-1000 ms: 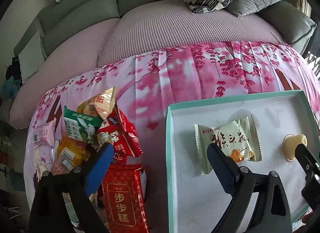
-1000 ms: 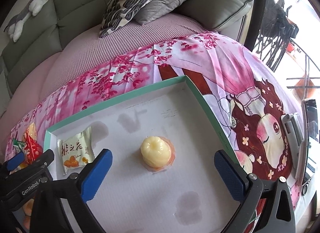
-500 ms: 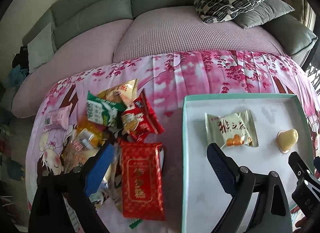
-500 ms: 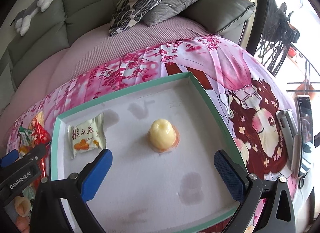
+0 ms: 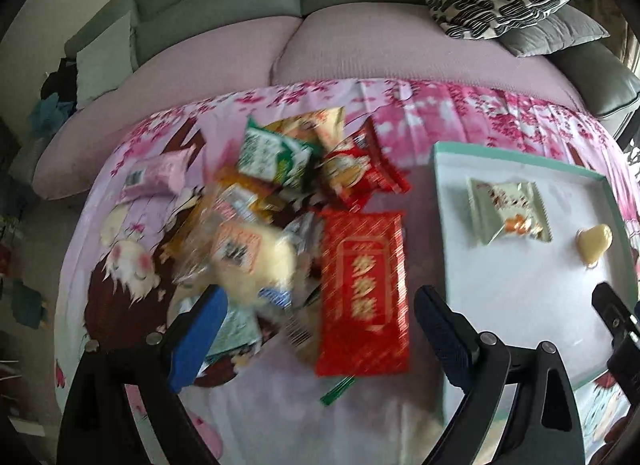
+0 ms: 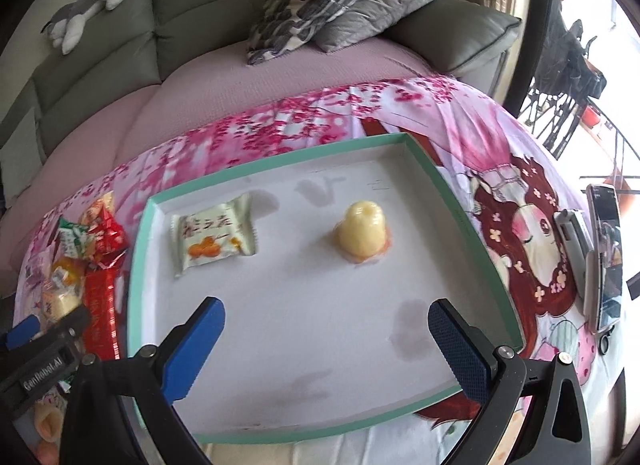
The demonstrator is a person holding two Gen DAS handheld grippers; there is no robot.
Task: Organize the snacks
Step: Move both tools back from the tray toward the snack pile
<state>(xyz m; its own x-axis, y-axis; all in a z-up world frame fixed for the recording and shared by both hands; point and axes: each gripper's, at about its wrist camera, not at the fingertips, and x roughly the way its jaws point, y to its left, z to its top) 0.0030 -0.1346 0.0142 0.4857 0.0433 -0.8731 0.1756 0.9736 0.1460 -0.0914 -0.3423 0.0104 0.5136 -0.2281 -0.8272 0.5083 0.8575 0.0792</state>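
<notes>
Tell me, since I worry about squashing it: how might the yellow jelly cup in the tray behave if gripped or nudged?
The jelly cup stands upside down on its wide rim, so a nudge would probably slide it, not tip it. Its glossy plastic looks thin: likely light, slippery and easily dented. The tapering sides may slip from a tool.

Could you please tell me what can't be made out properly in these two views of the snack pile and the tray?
- Snack pile, left wrist view: motion blur smears the labels, and overlapping packets hide the lower ones.
- Red packet, right wrist view: partly covered by the left gripper.
- Tray, left wrist view: right corner cut off by the image edge and the right gripper.
- Phone, right wrist view: screen too small to read.
</notes>
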